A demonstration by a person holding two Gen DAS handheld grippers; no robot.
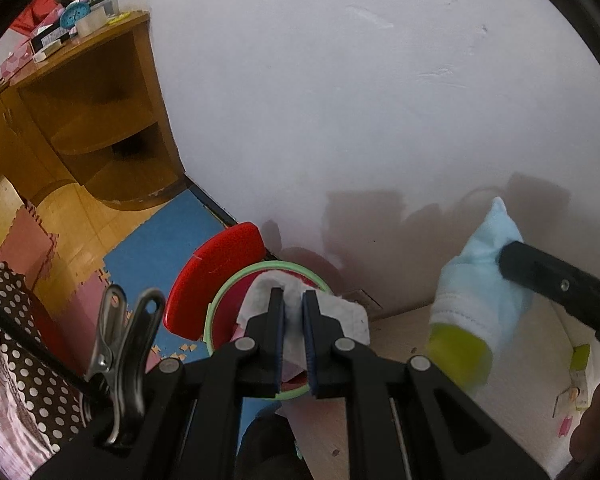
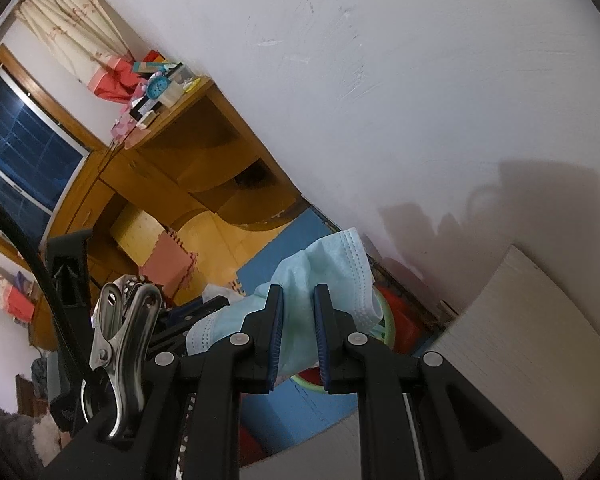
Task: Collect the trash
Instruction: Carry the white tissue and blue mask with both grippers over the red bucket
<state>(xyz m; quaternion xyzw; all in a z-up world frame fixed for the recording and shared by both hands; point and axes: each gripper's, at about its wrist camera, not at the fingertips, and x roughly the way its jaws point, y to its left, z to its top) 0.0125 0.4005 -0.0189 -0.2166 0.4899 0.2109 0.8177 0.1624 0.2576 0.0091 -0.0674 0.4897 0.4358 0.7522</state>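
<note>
My left gripper (image 1: 293, 296) is shut on a crumpled white tissue (image 1: 340, 312). It hangs right over a red bin with a green rim (image 1: 216, 300), whose red lid (image 1: 216, 276) stands open. At the right of the left wrist view, my right gripper (image 1: 508, 258) hangs over the table with a light blue face mask (image 1: 484, 264). In the right wrist view the right gripper (image 2: 298, 292) is shut on the mask (image 2: 332, 268), and the bin's green rim (image 2: 388, 328) shows just behind it. The left gripper (image 2: 196, 312) and tissue (image 2: 216, 292) show at the left.
The bin stands on blue floor mats (image 1: 160, 236) against the white wall (image 1: 340, 100), beside the pale tabletop (image 1: 400, 360). Small paper scraps (image 1: 580, 364) lie on the table. A wooden corner shelf (image 1: 100, 120) with clutter on top stands at the left. A polka-dot cloth (image 1: 24, 344) is near.
</note>
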